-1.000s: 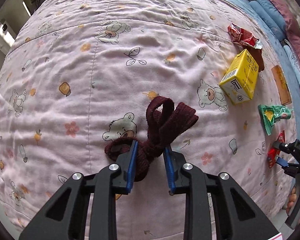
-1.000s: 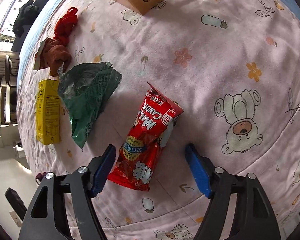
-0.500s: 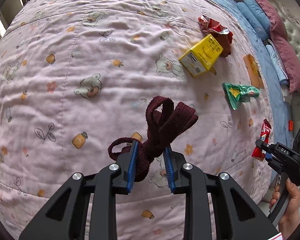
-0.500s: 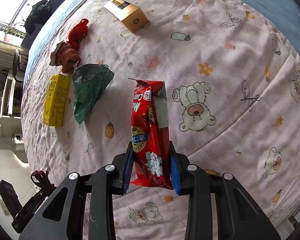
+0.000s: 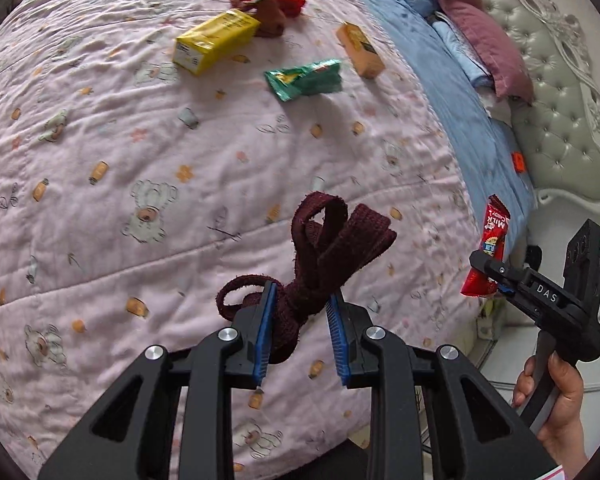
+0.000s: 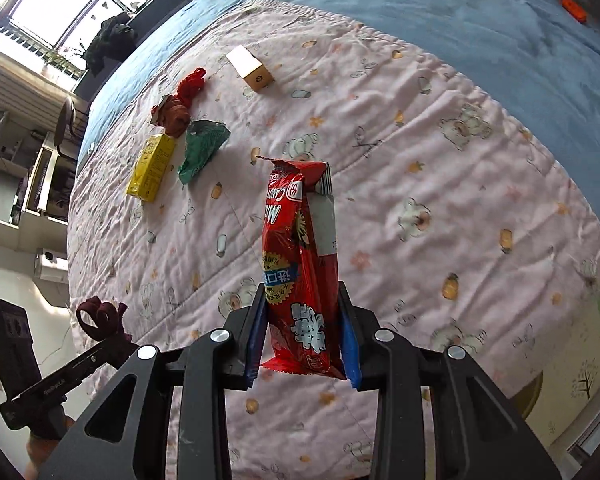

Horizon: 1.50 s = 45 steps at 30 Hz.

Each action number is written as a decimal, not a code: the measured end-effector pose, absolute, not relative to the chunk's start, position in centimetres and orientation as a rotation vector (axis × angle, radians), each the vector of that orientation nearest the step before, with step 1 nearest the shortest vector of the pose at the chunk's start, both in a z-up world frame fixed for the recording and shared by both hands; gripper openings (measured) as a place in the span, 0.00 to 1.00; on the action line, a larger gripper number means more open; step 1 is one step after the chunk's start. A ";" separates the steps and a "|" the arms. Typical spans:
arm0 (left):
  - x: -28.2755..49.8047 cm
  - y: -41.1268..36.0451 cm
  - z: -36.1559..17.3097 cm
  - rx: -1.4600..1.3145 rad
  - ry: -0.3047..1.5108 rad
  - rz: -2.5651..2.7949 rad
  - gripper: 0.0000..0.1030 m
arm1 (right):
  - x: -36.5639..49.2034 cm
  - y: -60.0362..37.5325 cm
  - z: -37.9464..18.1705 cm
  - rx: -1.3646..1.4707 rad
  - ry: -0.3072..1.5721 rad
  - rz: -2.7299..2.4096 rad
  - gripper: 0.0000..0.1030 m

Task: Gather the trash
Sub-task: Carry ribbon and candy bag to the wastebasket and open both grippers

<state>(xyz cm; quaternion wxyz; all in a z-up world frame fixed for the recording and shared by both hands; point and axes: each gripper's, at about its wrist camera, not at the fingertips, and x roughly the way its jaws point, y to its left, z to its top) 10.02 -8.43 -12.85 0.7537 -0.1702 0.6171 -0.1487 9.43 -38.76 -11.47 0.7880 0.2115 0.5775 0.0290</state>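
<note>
Above the pink bear-print quilt (image 5: pixel 140 140), my left gripper (image 5: pixel 300 300) is shut on a knotted dark red knitted band (image 5: pixel 332 240), whose loops stick out past the fingertips. My right gripper (image 6: pixel 302 300) is shut on a red candy wrapper (image 6: pixel 296 240) that stands up between the blue pads, clear of the bed. Each gripper appears in the other's view: the right one (image 5: pixel 488 268) with the wrapper (image 5: pixel 490 236) at the bed's right edge, the left one (image 6: pixel 116 344) with the band (image 6: pixel 100 316) at lower left. A hand holds each handle.
On the quilt's far side lie a yellow carton (image 5: pixel 214 42), a green wrapper (image 5: pixel 304 79), a tan box (image 5: pixel 360 50) and a crumpled red and brown heap (image 5: pixel 268 4). Pillows (image 5: pixel 480 32) and a tufted headboard (image 5: pixel 560 100) are at the right.
My right gripper shut on the red wrapper and lifted it off the quilt. Both grippers rose and drew back from the bed, the left still gripping the band.
</note>
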 end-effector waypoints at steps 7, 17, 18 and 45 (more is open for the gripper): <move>6.2 -15.3 -12.5 -0.298 1.379 -0.436 0.25 | 2.5 -43.1 -11.6 0.501 1.248 0.011 0.31; -1.2 -26.2 -12.5 -0.187 1.439 -0.560 0.25 | -7.1 -49.9 -11.2 0.561 1.255 -0.012 0.31; -2.1 -27.3 -12.7 -0.183 1.447 -0.570 0.25 | -8.1 -50.7 -11.1 0.558 1.258 -0.015 0.32; -16.8 -44.8 -22.2 -0.052 1.639 -0.595 0.61 | -23.3 -63.2 -18.7 0.497 1.478 -0.010 0.58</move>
